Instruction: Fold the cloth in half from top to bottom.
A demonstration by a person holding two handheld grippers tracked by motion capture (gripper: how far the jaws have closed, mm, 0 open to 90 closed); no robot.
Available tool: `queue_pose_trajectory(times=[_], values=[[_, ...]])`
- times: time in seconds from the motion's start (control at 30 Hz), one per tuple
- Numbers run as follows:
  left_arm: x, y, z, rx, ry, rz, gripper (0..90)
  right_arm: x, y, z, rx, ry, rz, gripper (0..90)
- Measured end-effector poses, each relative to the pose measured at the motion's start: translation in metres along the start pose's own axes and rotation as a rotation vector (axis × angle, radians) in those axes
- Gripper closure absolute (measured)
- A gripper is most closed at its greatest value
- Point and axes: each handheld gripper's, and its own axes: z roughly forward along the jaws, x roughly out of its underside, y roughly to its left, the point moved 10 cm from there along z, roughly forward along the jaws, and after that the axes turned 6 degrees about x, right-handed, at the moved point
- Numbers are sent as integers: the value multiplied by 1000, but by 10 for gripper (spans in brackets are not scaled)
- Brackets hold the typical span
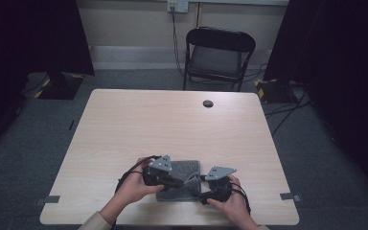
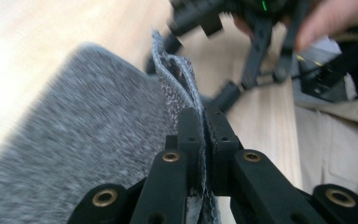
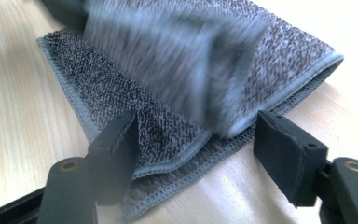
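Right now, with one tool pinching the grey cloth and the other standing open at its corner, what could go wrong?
1. The left tool pinches only a thin hem of the grey cloth; a pull could slip it free.
2. The right tool is open around the folded corner, so the layers may shift or unfold.
3. The cloth lies near the table front edge and could be dragged off.

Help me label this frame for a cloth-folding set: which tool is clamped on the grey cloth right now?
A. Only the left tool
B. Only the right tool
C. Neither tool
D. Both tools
A. In the left gripper view the left tool has its jaws pressed together on an edge of the grey cloth, while in the right gripper view the right tool stands with its jaws wide apart around the cloth's corner, not pressing on it.
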Motion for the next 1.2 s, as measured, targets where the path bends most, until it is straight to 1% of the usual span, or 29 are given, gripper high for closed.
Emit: queue_pose_trajectory(times=[0.03,0.13,0.17,0.2,0.23,0.27,0.3,0.37,0.43,0.47,0.5,0.53,0.57,0.6,0.63,0.67,0.7,0.73,0.77,0.8,0.83,0.9,0.97,1.0,1.03,1.1,1.13,1.17,1.2], values=[[4,-1,3,3,11,-5,860,0,0,0,4,1,-6,314],[13,0,8,10,18,-21,856,0,1,0,7,2,-10,307],[15,0,9,14,22,-29,831,0,1,0,0,2,-12,303],[16,0,10,19,19,-39,831,0,1,0,0,2,-12,303],[17,0,10,20,16,-45,758,1,1,-1,-11,0,-15,284],[17,0,10,17,12,-41,720,1,1,-1,-11,0,-15,284],[15,0,9,15,0,-41,720,1,1,-2,-15,-2,-11,278],[13,-1,6,29,-25,-52,670,2,0,-8,-30,-3,-9,266],[9,0,2,10,-39,-45,653,1,-1,-11,-29,-9,-6,262],[7,1,-1,-3,-52,-44,633,1,-3,-15,-31,-9,-2,257],[6,4,-4,-20,-62,-44,595,2,-6,-19,-28,-10,5,255],[6,7,-8,-39,-61,-43,595,2,-6,-19,-28,-10,5,255],[6,9,-10,-49,-58,-42,596,3,-8,-22,-25,-12,11,253],[6,11,-14,-67,-61,-36,559,2,-13,-26,-16,-21,18,251],[6,12,-16,-74,-70,-38,529,2,-15,-27,-14,-25,23,251],[6,13,-17,-82,-80,-43,518,0,-17,-29,-12,-29,29,251],[7,15,-19,-94,-80,-41,518,0,-17,-29,-12,-29,29,251],[9,16,-20,-102,-70,-39,515,-4,-24,-31,3,-40,50,252],[12,17,-20,-104,-65,-39,515,-4,-24,-31,3,-40,50,252],[15,17,-19,-102,-59,-45,524,-8,-28,-31,15,-45,53,254],[18,17,-18,-100,-50,-48,524,-8,-28,-31,15,-45,53,254],[23,18,-14,-99,-38,-57,518,-11,-34,-30,28,-49,57,253],[25,18,-12,-92,-41,-63,497,-16,-43,-24,40,-45,70,250],[25,17,-11,-85,-43,-68,497,-16,-43,-24,40,-45,70,250],[25,16,-10,-81,-38,-65,480,-18,-46,-22,46,-42,75,243],[25,13,-7,-67,-30,-64,464,-23,-50,-17,41,-44,87,243],[25,12,-5,-61,-28,-59,460,-28,-51,-11,36,-37,100,237],[25,11,-3,-58,-24,-51,460,-28,-51,-11,36,-37,100,237],[26,11,-2,-60,-18,-48,460,-32,-49,-8,29,-44,101,239]])
